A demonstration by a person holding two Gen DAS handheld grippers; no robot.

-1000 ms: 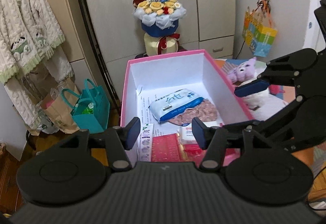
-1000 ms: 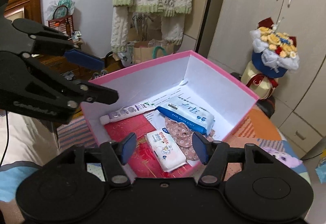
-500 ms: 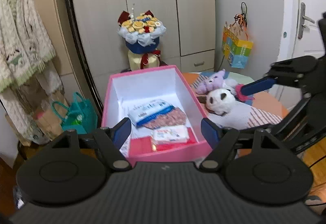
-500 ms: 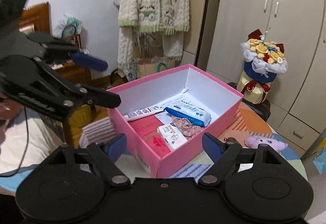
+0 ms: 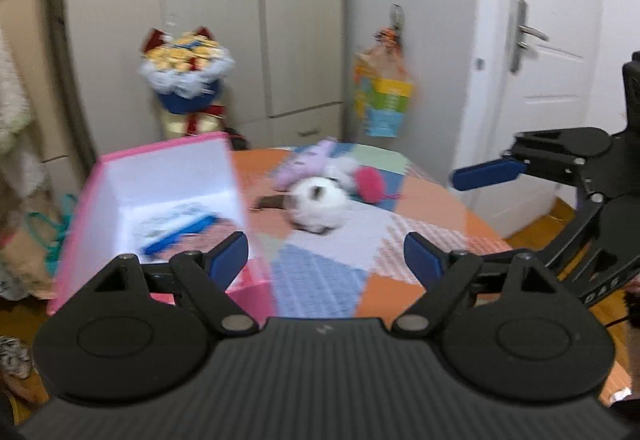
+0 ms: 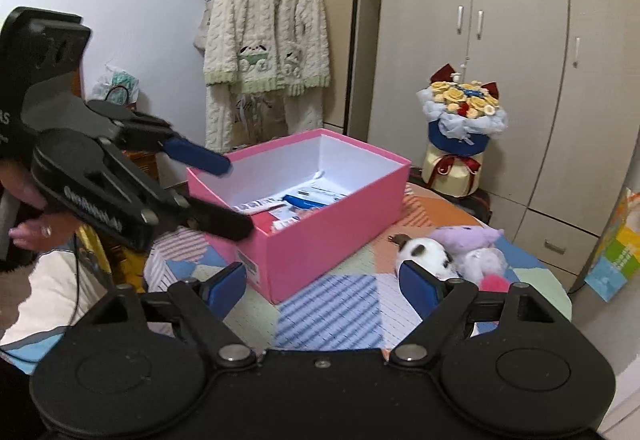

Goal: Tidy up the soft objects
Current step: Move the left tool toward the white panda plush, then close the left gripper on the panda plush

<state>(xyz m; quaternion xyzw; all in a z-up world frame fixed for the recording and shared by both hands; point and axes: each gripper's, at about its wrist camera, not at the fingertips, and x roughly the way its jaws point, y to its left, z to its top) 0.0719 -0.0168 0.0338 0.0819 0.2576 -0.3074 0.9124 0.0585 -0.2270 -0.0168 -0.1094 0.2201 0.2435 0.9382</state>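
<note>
Box (image 6: 320,224) already has a few packs in it, but the plush toys (image 6: 452,252) sit on the desk (image 6: 332,316) beside it, untouched. Left gripper (image 5: 326,256) and right gripper (image 6: 322,280) jaws opening, nothing between them.
</note>
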